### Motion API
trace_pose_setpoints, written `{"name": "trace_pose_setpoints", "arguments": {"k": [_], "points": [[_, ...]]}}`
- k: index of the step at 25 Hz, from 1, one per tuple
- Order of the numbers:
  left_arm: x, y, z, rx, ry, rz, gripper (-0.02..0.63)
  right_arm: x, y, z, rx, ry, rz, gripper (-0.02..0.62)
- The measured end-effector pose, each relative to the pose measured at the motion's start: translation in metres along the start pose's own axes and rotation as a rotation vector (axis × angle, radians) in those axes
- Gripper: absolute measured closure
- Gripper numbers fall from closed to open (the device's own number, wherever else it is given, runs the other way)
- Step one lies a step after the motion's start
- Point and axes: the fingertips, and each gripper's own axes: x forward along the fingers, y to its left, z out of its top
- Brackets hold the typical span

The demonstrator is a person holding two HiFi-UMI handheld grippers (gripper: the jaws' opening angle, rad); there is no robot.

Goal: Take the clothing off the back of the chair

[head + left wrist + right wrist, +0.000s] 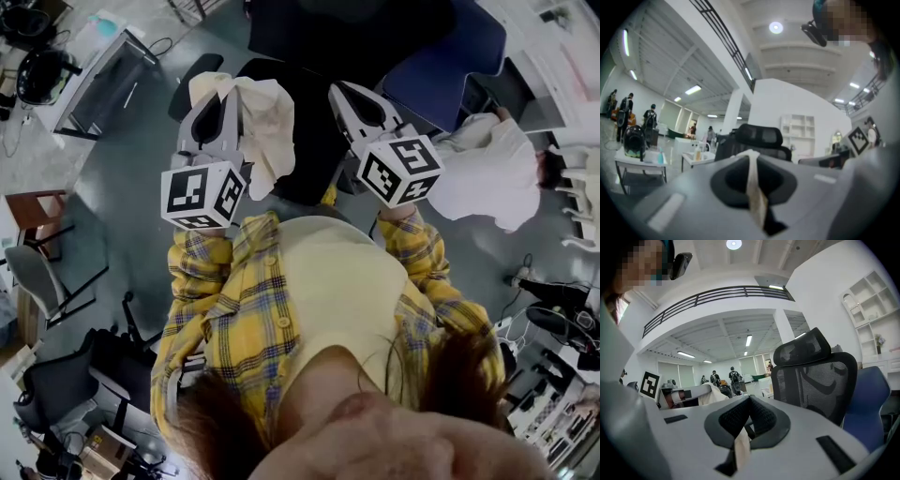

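Observation:
A cream garment (265,124) hangs in folds from my left gripper (228,91), which is shut on it; in the left gripper view a strip of the cream garment (754,187) is pinched between the jaws of my left gripper (751,157). My right gripper (341,90) is level with it to the right. Its own view shows my right gripper (749,400) shut on a fold of the cream garment (741,446). The black mesh chair (302,117) stands between and beyond both grippers, and the black mesh chair (814,376) has a bare back in the right gripper view.
A blue chair (441,66) stands behind the black one at the right. A person in white (487,169) sits close by at the right. Dark chairs (56,384) and a wooden stool (33,211) stand at the left. Tables and several people (628,117) are farther off.

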Motion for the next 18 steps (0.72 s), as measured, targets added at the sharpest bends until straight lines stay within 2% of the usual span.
{"name": "trace_pose_setpoints", "arguments": {"k": [10, 18], "points": [[-0.005, -0.002, 0.002, -0.005, -0.001, -0.010, 0.591, 0.000, 0.001, -0.002, 0.010, -0.001, 0.006, 0.582], [-0.008, -0.005, 0.024, 0.014, -0.027, -0.035, 0.591, 0.000, -0.003, 0.000, 0.009, 0.001, 0.004, 0.583]]}}
